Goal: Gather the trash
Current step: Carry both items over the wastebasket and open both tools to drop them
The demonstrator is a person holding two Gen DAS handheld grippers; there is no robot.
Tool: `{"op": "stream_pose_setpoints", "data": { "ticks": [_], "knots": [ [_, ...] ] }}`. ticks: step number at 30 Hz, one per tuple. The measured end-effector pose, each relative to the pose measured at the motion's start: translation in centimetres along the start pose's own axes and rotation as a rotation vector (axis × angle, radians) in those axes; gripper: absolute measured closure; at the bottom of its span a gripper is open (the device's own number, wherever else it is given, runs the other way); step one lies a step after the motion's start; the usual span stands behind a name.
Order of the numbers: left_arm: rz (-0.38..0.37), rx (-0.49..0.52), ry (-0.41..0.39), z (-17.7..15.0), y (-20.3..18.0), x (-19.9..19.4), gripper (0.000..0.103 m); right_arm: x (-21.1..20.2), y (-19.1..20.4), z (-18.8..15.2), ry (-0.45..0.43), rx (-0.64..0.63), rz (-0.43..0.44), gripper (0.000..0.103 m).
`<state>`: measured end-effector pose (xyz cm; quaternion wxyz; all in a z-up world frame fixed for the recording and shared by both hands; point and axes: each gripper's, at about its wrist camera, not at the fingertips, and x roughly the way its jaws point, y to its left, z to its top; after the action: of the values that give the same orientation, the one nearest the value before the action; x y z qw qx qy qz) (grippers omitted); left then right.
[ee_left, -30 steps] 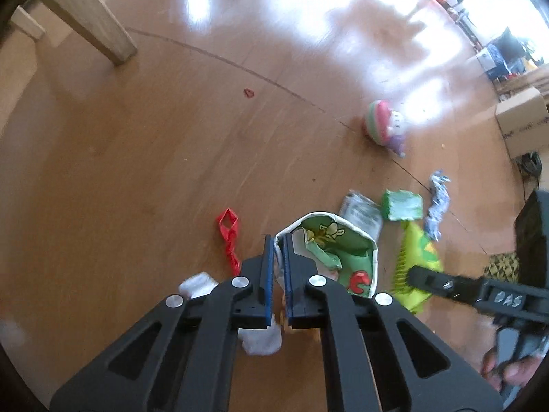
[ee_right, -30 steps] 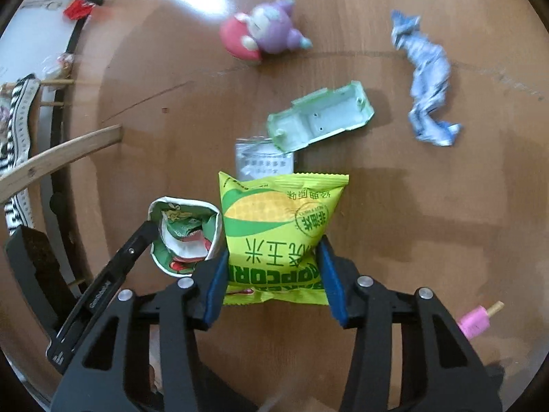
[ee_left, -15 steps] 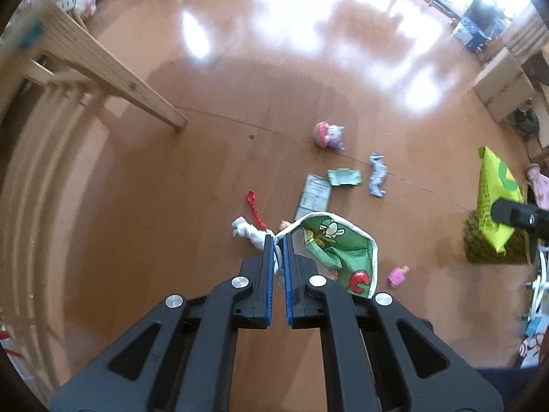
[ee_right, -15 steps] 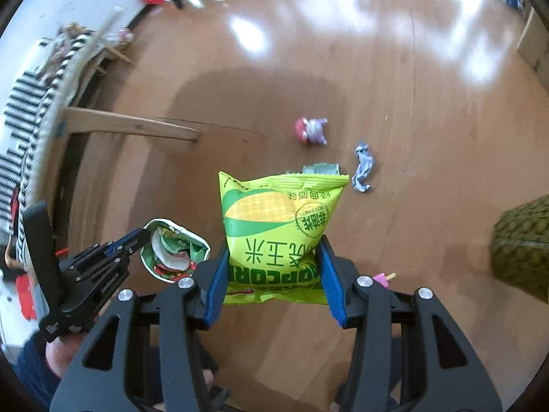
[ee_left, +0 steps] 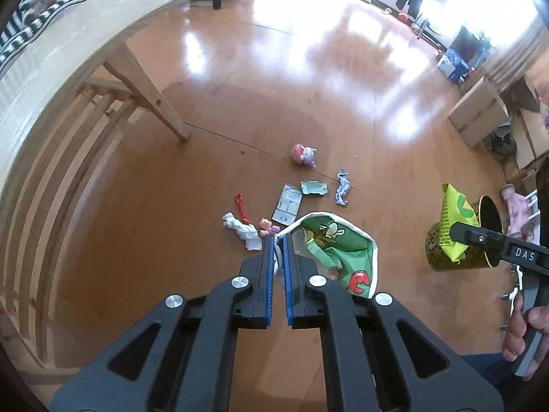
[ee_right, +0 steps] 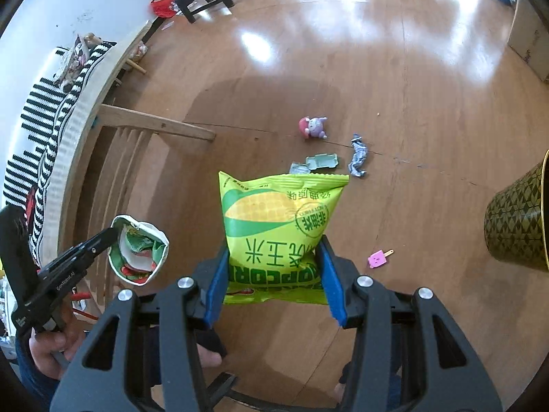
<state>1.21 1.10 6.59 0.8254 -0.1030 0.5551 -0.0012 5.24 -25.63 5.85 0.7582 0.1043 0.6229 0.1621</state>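
My left gripper point(ee_left: 278, 240) is shut on the rim of a white paper cup point(ee_left: 343, 257) stuffed with green wrappers, held high above the floor; the cup also shows in the right wrist view point(ee_right: 139, 250). My right gripper point(ee_right: 272, 250) is shut on a yellow-green popcorn bag point(ee_right: 278, 226), which shows in the left wrist view point(ee_left: 454, 219) in front of a dark patterned bin point(ee_left: 480, 237). The bin shows at the right edge of the right wrist view point(ee_right: 518, 223). On the floor lie a blue wrapper point(ee_left: 342, 192), a green carton point(ee_left: 314, 188), a clear packet point(ee_left: 287, 204), a white tissue point(ee_left: 240, 230) and a red strip point(ee_left: 241, 207).
A wooden bench point(ee_left: 85, 55) with slats curves along the left. A pink toy figure point(ee_left: 303, 154), a small orange toy point(ee_left: 266, 226) and a pink popsicle toy point(ee_right: 377, 257) lie on the wooden floor. Cardboard boxes point(ee_left: 478, 113) stand at the far right.
Both grippers have risen high above the floor with the cup and the bag still held. The bag now hangs by the bin.
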Motion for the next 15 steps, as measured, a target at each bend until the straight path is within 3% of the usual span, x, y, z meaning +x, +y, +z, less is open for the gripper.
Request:
{"op": "stream_pose_setpoints", "data": {
  "ticks": [9, 15],
  "knots": [
    [-0.002, 0.031, 0.033, 0.5, -2.4, 2.4, 0.099, 0.1, -1.5, 0.9, -0.017, 0.041, -0.007, 0.054],
    [0.000, 0.081, 0.023, 1.0, -4.8, 2.6, 0.099, -2.8, -5.1, 1.5, -0.072, 0.100, -0.023, 0.054]
  ]
}}
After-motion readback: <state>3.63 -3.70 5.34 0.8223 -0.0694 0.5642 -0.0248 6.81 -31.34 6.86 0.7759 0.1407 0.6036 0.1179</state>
